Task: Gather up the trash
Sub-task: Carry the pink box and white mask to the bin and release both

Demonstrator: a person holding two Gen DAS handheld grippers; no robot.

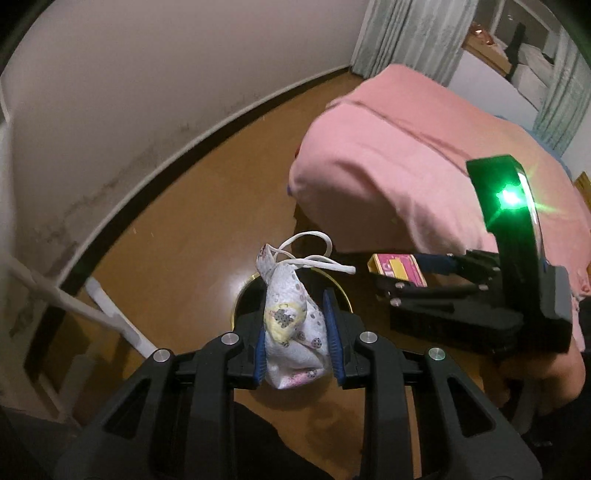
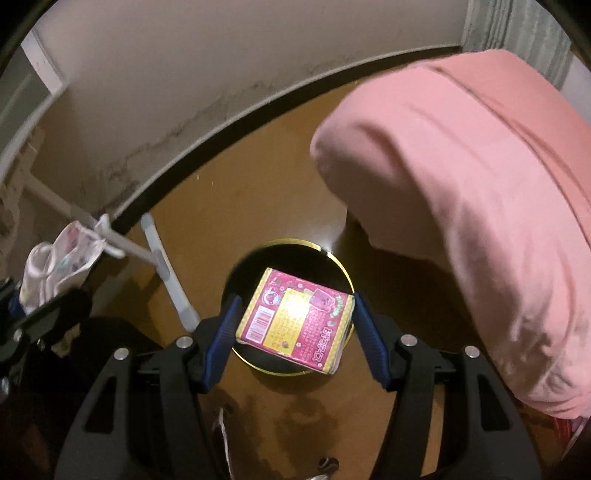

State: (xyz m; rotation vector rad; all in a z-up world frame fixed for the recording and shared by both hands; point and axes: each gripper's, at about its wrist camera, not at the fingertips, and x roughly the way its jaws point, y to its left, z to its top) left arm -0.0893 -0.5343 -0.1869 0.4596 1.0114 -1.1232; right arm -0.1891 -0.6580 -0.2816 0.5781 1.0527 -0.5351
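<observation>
My left gripper [image 1: 297,332] is shut on a small white patterned cloth pouch [image 1: 291,325] with a white drawstring, held above the floor near a round black bin with a gold rim [image 1: 240,295]. My right gripper [image 2: 293,325] holds a pink and yellow box [image 2: 295,317] between its blue pads, right over the black gold-rimmed bin [image 2: 332,266]. The right gripper and its box [image 1: 397,271] also show in the left wrist view, to the right of the pouch. The pouch [image 2: 62,266] shows at the left edge of the right wrist view.
A bed under a pink blanket [image 1: 424,155] stands to the right, close to the bin. A stained white wall with a dark skirting board [image 1: 166,158] curves behind. A white rack leg [image 2: 166,273] rests on the brown floor at the left. Curtains [image 1: 406,33] hang at the back.
</observation>
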